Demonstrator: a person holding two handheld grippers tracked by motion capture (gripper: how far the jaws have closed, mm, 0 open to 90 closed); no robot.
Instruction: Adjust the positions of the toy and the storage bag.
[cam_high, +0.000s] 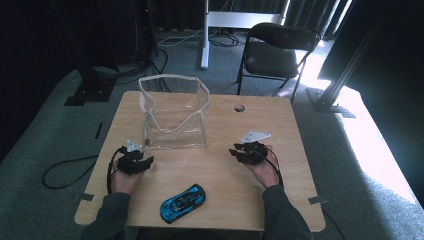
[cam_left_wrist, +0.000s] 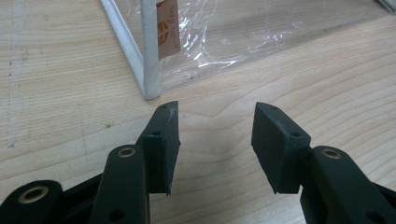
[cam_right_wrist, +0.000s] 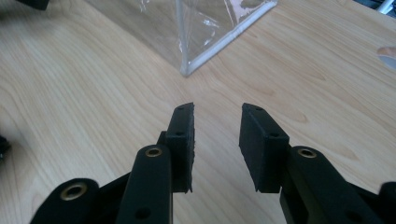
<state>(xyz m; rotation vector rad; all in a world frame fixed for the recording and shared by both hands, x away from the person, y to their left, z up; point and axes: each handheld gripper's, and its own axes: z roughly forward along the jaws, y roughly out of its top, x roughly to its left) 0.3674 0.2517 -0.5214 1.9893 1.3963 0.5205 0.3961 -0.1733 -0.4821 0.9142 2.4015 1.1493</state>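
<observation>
Item one — a clear plastic bag (cam_high: 175, 117) with white piping and a white handle was recorded standing upright on the far left part of the wooden table (cam_high: 280, 125), mouth open upward. In the left gripper view a brown label (cam_left_wrist: 167, 28) was noted on its white corner seam.

Item two — a blue toy car (cam_high: 183, 202) was logged at the near edge of the table, between the two forearms, well apart from the bag.

The left gripper (cam_high: 141, 161) was held just before the bag's near left corner; its jaws were seen partly open, with bare wood between them and nothing gripped.

The right gripper (cam_high: 241, 151) was held to the right of the bag, apart from it; its jaws stood at a narrow gap, nothing held.

A black folding chair (cam_high: 277, 50) was noted beyond the table.
</observation>
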